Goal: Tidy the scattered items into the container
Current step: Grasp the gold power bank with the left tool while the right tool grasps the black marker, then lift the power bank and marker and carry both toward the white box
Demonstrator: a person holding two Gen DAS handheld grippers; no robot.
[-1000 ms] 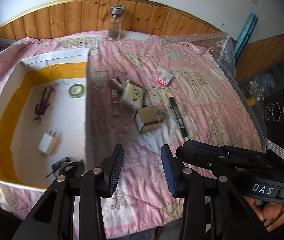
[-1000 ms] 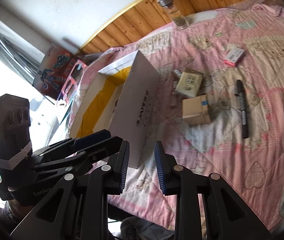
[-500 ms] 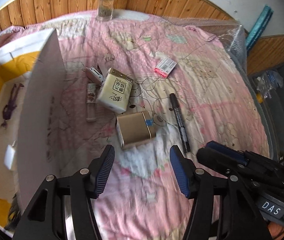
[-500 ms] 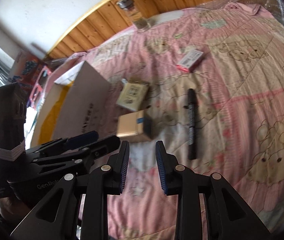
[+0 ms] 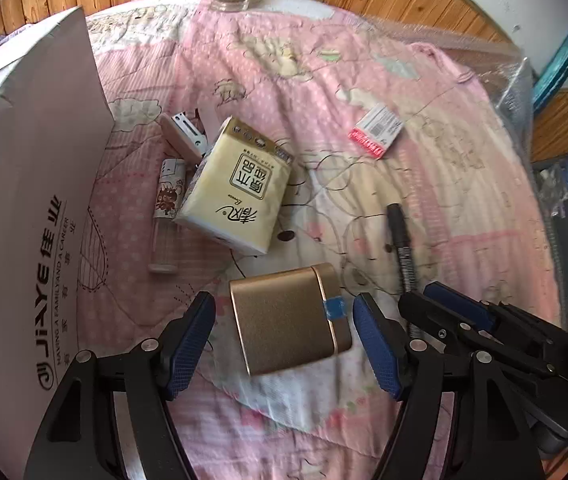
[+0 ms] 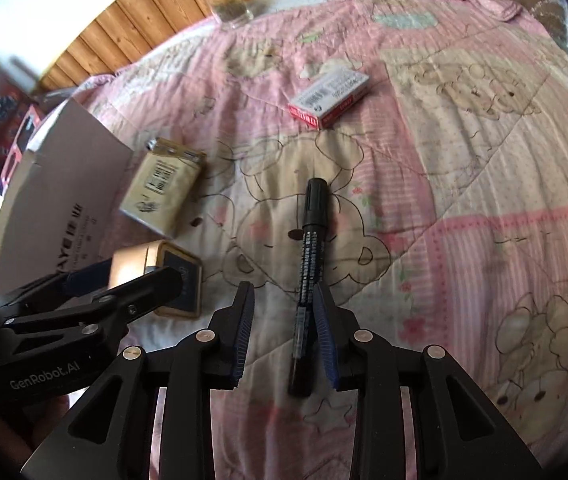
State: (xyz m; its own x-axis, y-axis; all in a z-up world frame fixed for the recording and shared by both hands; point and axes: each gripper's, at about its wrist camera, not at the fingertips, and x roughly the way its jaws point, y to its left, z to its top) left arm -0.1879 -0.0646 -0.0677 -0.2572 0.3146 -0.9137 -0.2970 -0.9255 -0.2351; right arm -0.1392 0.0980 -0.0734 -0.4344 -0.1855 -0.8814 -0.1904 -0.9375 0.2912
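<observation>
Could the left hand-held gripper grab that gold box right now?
Probably yes: the left hand-held gripper is open, its fingers either side of the gold box, and nothing lies between them.

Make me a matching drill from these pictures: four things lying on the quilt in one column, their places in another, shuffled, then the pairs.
Things
1. gold box
2. black marker
3. red-and-white packet
4. cream tissue pack

Places
A. lying alone, farther out on the quilt
B. between the open left gripper's fingers
C. leaning against the small stapler
D. between the open right gripper's fingers, close to the right one

Pairs: 1-B, 2-D, 3-A, 4-C
</observation>
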